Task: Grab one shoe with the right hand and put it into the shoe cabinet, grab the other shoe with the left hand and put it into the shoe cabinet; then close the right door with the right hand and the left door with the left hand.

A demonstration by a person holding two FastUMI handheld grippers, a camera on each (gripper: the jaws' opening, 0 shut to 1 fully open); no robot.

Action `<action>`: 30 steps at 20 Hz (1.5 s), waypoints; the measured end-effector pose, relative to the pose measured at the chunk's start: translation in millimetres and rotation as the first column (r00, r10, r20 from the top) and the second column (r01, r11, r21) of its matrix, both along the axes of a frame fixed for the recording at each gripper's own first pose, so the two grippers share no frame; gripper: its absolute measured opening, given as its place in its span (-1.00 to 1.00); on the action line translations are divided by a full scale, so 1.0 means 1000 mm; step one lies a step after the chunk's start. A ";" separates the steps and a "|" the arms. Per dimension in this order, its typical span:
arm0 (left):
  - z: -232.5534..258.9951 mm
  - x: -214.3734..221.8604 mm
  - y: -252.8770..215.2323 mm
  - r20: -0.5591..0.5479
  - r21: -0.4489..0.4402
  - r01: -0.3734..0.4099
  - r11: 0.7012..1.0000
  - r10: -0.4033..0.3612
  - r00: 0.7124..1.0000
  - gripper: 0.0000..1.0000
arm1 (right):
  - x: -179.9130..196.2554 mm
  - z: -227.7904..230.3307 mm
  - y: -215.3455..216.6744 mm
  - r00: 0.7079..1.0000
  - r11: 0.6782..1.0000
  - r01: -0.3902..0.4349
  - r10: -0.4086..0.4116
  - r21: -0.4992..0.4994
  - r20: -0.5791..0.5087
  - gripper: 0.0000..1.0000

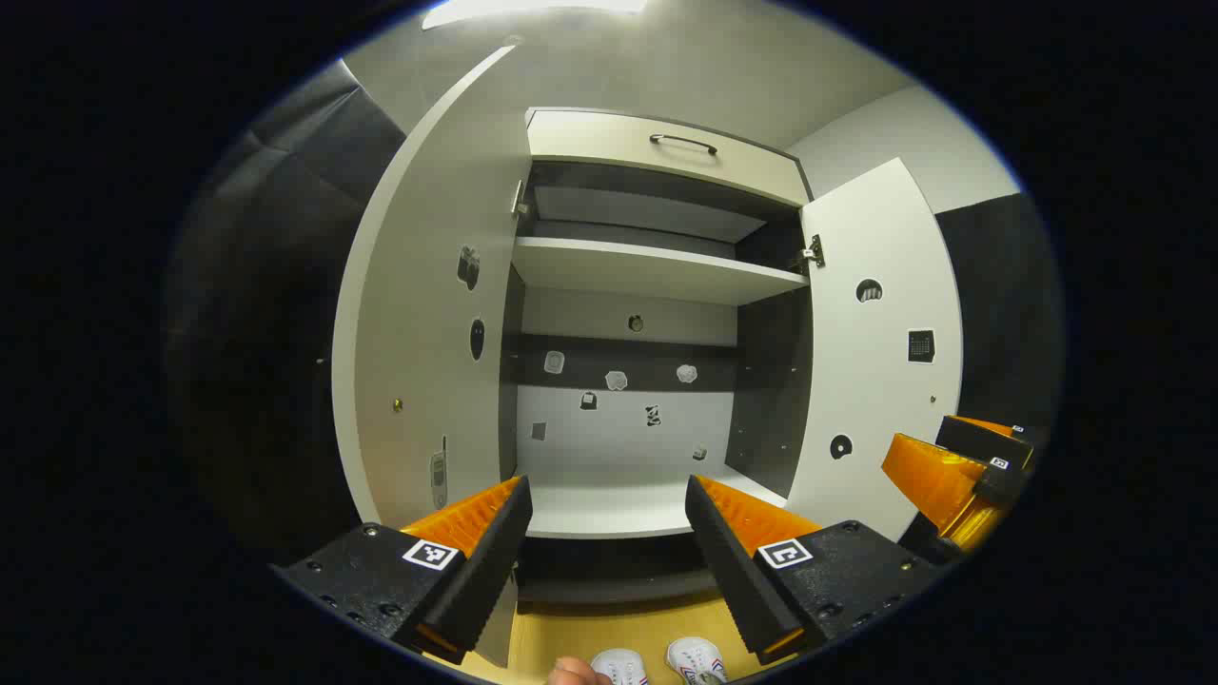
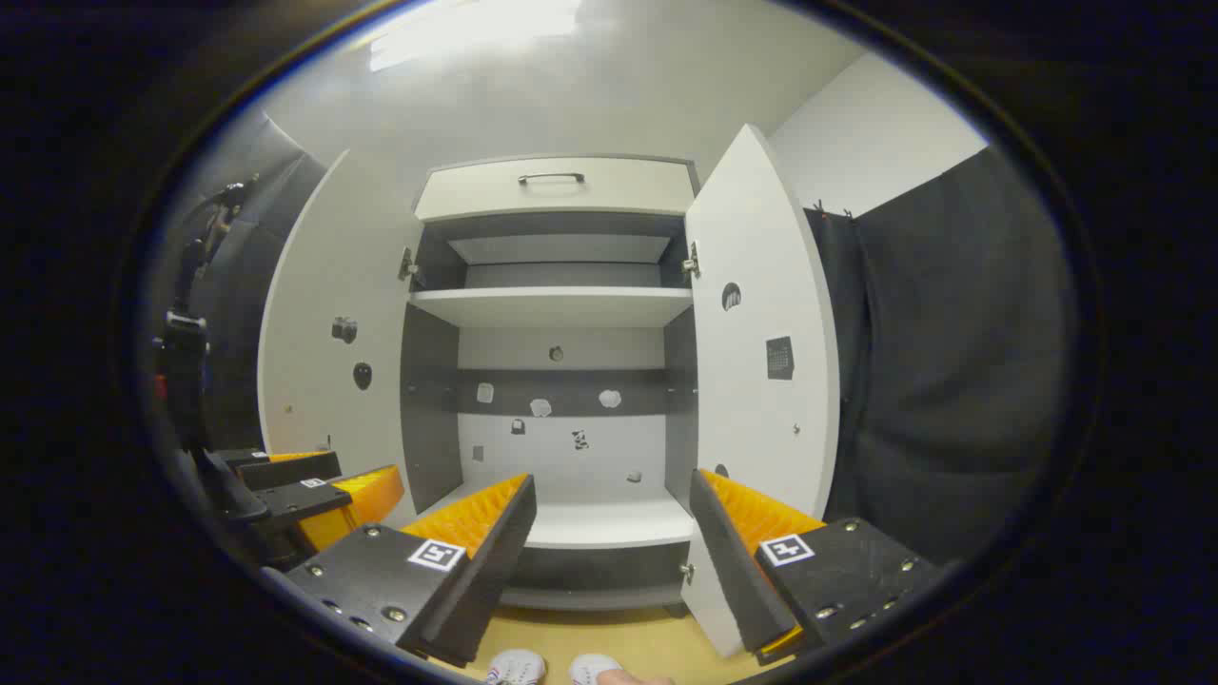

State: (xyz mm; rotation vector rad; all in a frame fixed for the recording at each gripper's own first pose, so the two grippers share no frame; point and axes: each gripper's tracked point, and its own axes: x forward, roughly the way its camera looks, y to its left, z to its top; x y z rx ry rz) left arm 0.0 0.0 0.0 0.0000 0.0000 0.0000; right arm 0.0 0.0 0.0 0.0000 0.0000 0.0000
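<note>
Both grippers hover with jaws wide apart and empty, left gripper and right gripper facing the cabinet; its left door and right door stand open, shelves bare; small stickers dot doors and back wall, no writing legible; two white shoes sit on the floor below, in front of the cabinet; square markers sit on each gripper.

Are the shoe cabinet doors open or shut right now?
Open. Both the left door and right door swing outward, showing the bare shelves inside the cabinet.
</note>
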 end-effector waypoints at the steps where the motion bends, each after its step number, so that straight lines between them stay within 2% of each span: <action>1: 0.002 0.000 0.002 0.003 0.001 -0.004 1.000 0.004 1.000 0.96 | 0.001 -0.002 0.001 1.000 1.000 0.000 0.000 0.002 -0.003 0.90; 15: -0.001 -0.007 0.028 0.004 0.016 -0.071 0.997 0.071 0.997 0.96 | 0.002 -0.012 0.011 1.000 1.000 -0.012 0.012 0.015 -0.018 0.94; 18: -0.001 -0.009 0.033 0.006 0.011 -0.088 0.996 0.088 0.996 0.96 | 0.006 -0.036 0.016 0.997 1.000 -0.025 0.024 0.000 -0.068 0.94; 21: -0.001 -0.013 0.038 0.006 0.015 -0.102 0.995 0.102 0.995 0.96 | 0.011 -0.081 0.025 0.985 0.999 -0.052 0.050 -0.008 -0.168 0.94; 24: -0.001 -0.019 0.047 0.012 0.025 -0.127 0.992 0.127 0.992 0.97 | 0.011 -0.146 0.033 0.946 0.997 -0.078 0.072 -0.009 -0.315 0.94; 27: -0.001 -0.026 0.053 0.014 0.029 -0.144 0.989 0.144 0.990 0.96 | 0.002 -0.220 0.038 0.876 0.994 -0.108 0.084 -0.023 -0.476 0.95; 29: -0.003 -0.030 0.055 0.013 0.028 -0.149 0.988 0.149 0.989 0.94 | -0.008 -0.268 0.039 0.818 0.989 -0.138 0.081 -0.058 -0.570 0.87; 30: -0.004 -0.032 0.056 0.015 0.029 -0.153 0.988 0.152 0.988 0.93 | -0.011 -0.289 0.038 0.795 0.986 -0.152 0.078 -0.073 -0.602 0.92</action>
